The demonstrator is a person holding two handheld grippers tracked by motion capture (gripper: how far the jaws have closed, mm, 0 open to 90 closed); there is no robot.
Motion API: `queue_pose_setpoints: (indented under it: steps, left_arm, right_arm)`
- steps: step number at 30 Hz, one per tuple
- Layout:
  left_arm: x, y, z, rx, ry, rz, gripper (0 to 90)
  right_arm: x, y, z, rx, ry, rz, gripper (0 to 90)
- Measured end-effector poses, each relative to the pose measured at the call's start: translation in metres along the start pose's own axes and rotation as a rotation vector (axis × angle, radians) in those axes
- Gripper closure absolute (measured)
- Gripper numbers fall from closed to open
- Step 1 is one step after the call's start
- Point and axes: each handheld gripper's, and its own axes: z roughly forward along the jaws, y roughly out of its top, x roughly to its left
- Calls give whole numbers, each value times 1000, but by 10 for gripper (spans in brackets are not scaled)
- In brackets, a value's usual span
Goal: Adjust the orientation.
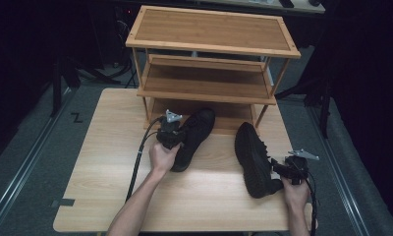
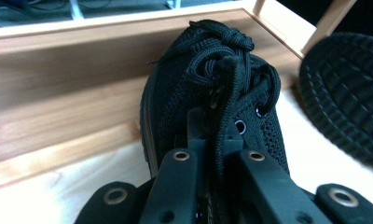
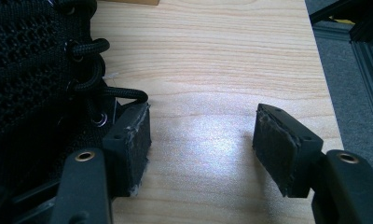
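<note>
left shoe [image 1: 192,135] sat pinched at its laces in my left gripper [image 2: 216,154], while my right gripper [image 3: 201,149] stood spread beside the right shoe [image 1: 253,157].

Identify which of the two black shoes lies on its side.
The black mesh lace-up shoe by the right hand-held gripper lies tipped over, its tread showing; the other black shoe stands upright.

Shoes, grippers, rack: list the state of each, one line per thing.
Left shoe: upright on the table, toe toward the rack, gripped at its laces.
Right shoe: tipped on its side, sole showing, not gripped.
Left gripper: shut on the left shoe's laces.
Right gripper: open, one jaw against the right shoe.
Rack: standing at the table's far edge, shelves bare.
</note>
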Motion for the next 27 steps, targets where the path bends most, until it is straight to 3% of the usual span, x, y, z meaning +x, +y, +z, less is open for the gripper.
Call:
queue_pose_setpoints:
  steps: [5, 11, 21, 27]
  left_arm:
    - [4, 8, 10, 3, 16, -15, 885]
    - [4, 18, 21, -18, 26, -62, 886]
    - [1, 36, 42, -15, 77, -57, 885]
    - [0, 45, 53, -37, 100, -82, 886]
  right_arm:
    - [0, 0, 0, 0, 0, 0, 370]
    - [0, 0, 0, 0, 0, 0, 370]
    - [0, 0, 0, 0, 0, -1, 370]
    - [0, 0, 0, 0, 0, 0, 370]
